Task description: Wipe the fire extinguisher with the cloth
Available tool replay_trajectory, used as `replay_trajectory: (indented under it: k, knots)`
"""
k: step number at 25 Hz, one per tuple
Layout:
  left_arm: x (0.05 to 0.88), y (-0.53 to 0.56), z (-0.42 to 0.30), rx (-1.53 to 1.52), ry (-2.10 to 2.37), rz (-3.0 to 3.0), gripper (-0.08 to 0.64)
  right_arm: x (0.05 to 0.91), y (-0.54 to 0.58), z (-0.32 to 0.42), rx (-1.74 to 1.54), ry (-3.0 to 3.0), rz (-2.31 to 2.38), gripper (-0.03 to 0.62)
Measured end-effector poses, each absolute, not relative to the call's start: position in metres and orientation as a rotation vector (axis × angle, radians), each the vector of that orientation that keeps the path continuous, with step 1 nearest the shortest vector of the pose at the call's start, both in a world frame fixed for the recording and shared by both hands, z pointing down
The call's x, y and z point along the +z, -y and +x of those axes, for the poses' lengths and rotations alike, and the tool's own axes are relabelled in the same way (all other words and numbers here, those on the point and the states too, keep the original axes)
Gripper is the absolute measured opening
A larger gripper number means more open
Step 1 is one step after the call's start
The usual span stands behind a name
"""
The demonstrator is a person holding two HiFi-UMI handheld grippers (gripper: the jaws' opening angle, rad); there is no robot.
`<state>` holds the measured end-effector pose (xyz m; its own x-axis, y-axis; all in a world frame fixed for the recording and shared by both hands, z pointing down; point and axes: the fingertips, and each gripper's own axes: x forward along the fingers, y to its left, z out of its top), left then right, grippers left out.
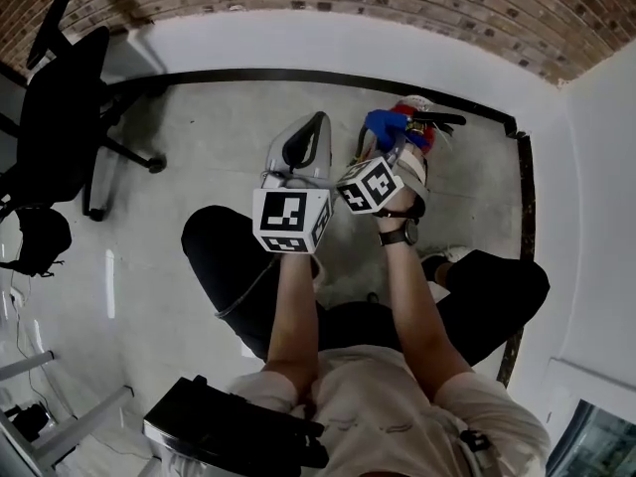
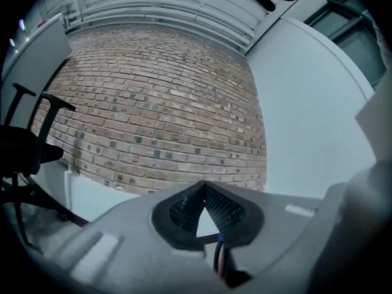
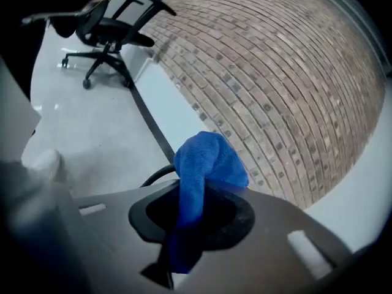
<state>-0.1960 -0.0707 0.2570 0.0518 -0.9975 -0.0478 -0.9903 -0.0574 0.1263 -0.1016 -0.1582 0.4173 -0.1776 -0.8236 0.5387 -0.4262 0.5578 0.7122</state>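
the main risk, as i judge it, is the blue cloth (image 3: 211,158) slipping free: the right gripper (image 3: 195,192) is clamped on one bunched fold only, the rest bulging out past the tips, so a hard drag over the fire extinguisher (image 1: 427,139) could pull it loose or catch it on the black handle (image 1: 439,119) on top. the extinguisher sits at about 1 o'clock in the head view, by the foot of the wall, just beyond the cloth; whether cloth and cylinder touch i cannot tell. a second risk is tipping it: the left gripper (image 2: 204,188) has its tips pressed together on nothing and points toward the brick wall (image 2: 159,103), at about 12 o'clock, not bracing the body, so a sideways push up high might rock it. as for containers, the extinguisher is the only vessel i can see; it is closed and its contents are hidden. no bin, tray or bucket shows.
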Motion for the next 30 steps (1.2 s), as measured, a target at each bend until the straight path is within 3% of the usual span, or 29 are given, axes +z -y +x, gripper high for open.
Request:
replay_trajectory:
  k: [5,14,19,25,30]
  knots:
    - [0.274,0.076,-0.203,-0.122,2.100,2.273,0.002,0.467,0.141,-0.124,-0.636,1.710,0.885,0.078]
    - [0.307,0.083,-0.227,-0.021,2.082,2.227,0.002,0.668,0.121,-0.106,-0.441,1.657,0.729,0.078]
    - [0.321,0.086,-0.234,0.029,2.094,2.185,0.002,0.717,0.126,-0.113,-0.386,1.718,0.796,0.078]
    - [0.330,0.092,-0.227,0.069,2.077,2.198,0.002,0.787,0.118,-0.086,0.069,1.685,0.767,0.075]
    - [0.330,0.095,-0.226,0.056,2.047,2.209,0.002,0.803,0.110,-0.081,0.211,1.662,0.646,0.075]
